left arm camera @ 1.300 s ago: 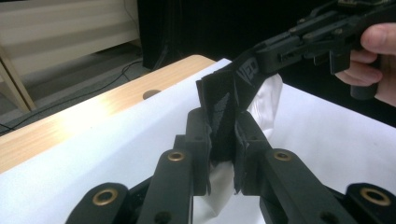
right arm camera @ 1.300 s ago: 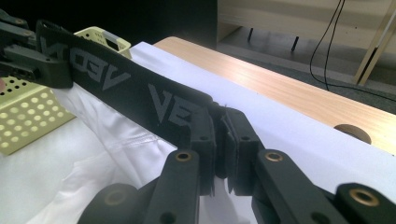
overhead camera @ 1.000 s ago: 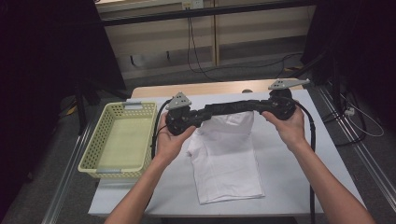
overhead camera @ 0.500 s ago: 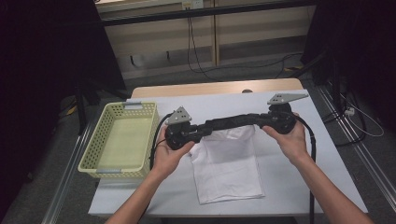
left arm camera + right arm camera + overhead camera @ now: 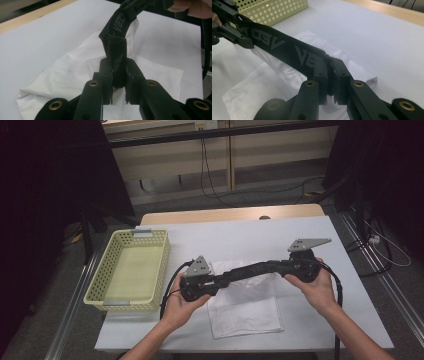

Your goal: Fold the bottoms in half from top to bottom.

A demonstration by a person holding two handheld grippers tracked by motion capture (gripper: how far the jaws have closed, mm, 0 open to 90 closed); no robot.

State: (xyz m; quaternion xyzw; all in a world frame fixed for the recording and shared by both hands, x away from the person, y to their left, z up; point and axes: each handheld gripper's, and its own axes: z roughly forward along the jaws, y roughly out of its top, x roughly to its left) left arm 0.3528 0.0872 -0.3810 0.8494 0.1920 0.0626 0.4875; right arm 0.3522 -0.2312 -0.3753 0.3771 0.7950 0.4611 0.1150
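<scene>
A white garment [image 5: 247, 305], made of thin soft cloth with small wrinkles, lies partly folded on the white bench [image 5: 240, 240], near the front edge and a little right of the middle. Its upper edge carries a black elastic band [image 5: 252, 268] with grey printed letters, flat and matte. This band is stretched between the two grippers and is lifted above the bench, while the lower part of the cloth rests flat in a roughly rectangular shape.

The left hand-held gripper [image 5: 117, 82] has its two black jaws pressed together on the left end of the band; in the left gripper view the band stands up between them and bends away toward the other hand. The right hand-held gripper [image 5: 329, 75] is also pressed together, pinching the right end of the band, and white cloth hangs under it. In the high view, each gripper carries a grey three-cornered plate on top.

At the left side of the bench stands a pale yellow plastic basket [image 5: 100, 287], rectangular, with many small round holes in its walls. It is well apart from the garment
</scene>
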